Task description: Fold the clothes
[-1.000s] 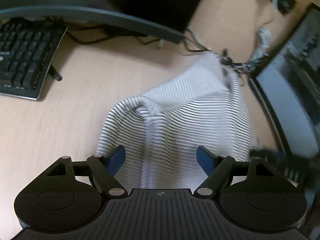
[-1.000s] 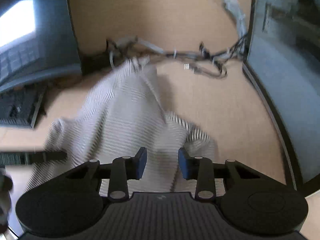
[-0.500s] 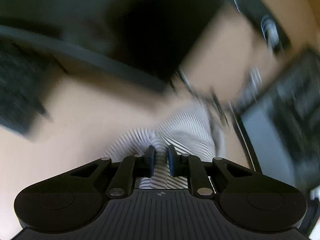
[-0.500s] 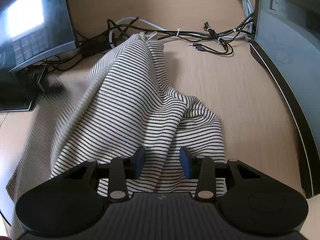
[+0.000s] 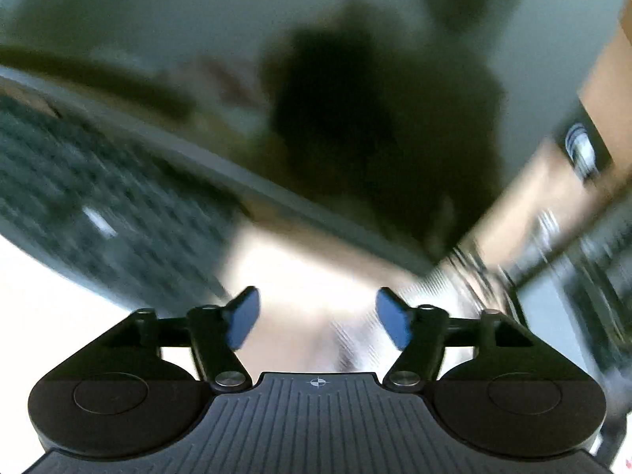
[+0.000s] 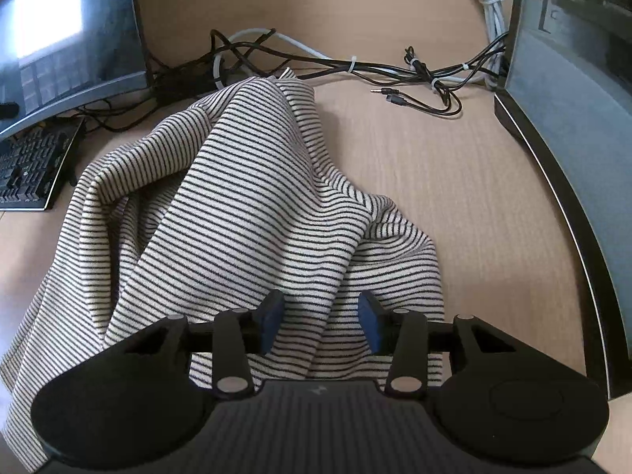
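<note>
A cream shirt with thin black stripes (image 6: 245,213) lies rumpled on the wooden desk (image 6: 466,173), bunched into ridges. My right gripper (image 6: 320,322) is open just above its near part, holding nothing. In the blurred left wrist view my left gripper (image 5: 318,318) is open and empty, raised above the desk; a blurred bit of the striped shirt (image 5: 355,343) shows below and between its fingers.
A curved monitor (image 6: 59,31) and a black keyboard (image 6: 31,162) stand at the left. A tangle of cables (image 6: 355,67) runs along the back. A dark monitor base (image 6: 568,126) borders the right. The left wrist view shows the blurred monitor (image 5: 276,79) and keyboard (image 5: 98,213).
My left gripper was shut on the shirt half a second ago; it has opened, let go and swung up and left. My right gripper has opened a little wider over the shirt.
</note>
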`<state>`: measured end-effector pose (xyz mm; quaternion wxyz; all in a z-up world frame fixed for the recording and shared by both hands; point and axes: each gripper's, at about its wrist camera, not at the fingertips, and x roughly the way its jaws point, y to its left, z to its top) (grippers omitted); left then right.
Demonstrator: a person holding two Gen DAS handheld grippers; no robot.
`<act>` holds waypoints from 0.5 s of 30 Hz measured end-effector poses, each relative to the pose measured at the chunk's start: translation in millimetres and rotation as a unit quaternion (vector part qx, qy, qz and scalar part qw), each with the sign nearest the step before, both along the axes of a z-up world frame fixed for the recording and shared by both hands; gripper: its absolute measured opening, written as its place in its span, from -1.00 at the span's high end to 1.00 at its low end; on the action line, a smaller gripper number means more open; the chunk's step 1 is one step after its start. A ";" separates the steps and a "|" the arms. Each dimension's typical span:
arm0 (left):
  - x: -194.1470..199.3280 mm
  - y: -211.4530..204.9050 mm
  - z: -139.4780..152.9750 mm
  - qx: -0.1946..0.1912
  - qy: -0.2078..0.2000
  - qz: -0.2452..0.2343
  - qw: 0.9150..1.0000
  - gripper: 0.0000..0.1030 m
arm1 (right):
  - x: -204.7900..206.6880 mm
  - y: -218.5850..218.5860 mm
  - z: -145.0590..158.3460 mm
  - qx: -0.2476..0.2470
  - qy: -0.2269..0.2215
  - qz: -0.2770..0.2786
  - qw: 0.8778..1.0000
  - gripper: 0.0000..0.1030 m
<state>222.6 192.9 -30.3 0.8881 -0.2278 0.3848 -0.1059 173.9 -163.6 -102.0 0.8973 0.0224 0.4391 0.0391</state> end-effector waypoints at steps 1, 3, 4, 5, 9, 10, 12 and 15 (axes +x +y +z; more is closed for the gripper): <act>1.4 -16.1 -11.6 -0.015 0.023 -0.030 0.999 -0.66 | -0.3 0.6 0.1 0.000 0.000 -0.003 1.000 0.17; -0.4 -46.2 -32.1 -0.016 0.054 -0.069 0.996 -0.66 | -1.5 2.5 0.3 -0.002 -0.001 -0.009 1.000 0.16; -1.3 -59.3 -39.2 -0.005 0.061 -0.082 0.995 -0.68 | -2.0 3.3 0.3 -0.004 -0.002 -0.011 1.000 0.16; 0.2 -70.1 -44.6 0.007 0.066 -0.089 0.994 -0.71 | -2.4 4.0 0.4 -0.004 -0.003 -0.012 1.000 0.16; 6.7 -102.2 -60.3 0.061 0.072 -0.095 0.991 -0.62 | -5.9 4.7 0.3 -0.010 -0.005 -0.006 1.000 0.16; 6.7 -107.8 -61.1 0.084 0.061 -0.092 0.990 -0.29 | -7.0 4.6 0.4 -0.011 -0.005 -0.005 1.000 0.16; 5.7 -108.3 -56.4 0.107 0.041 -0.079 0.990 0.11 | -9.3 2.9 1.2 -0.011 -0.004 -0.001 1.000 0.16; 5.0 -99.8 -46.7 0.117 0.012 -0.048 0.992 0.66 | -13.4 -1.1 7.2 -0.013 -0.003 -0.006 1.000 0.16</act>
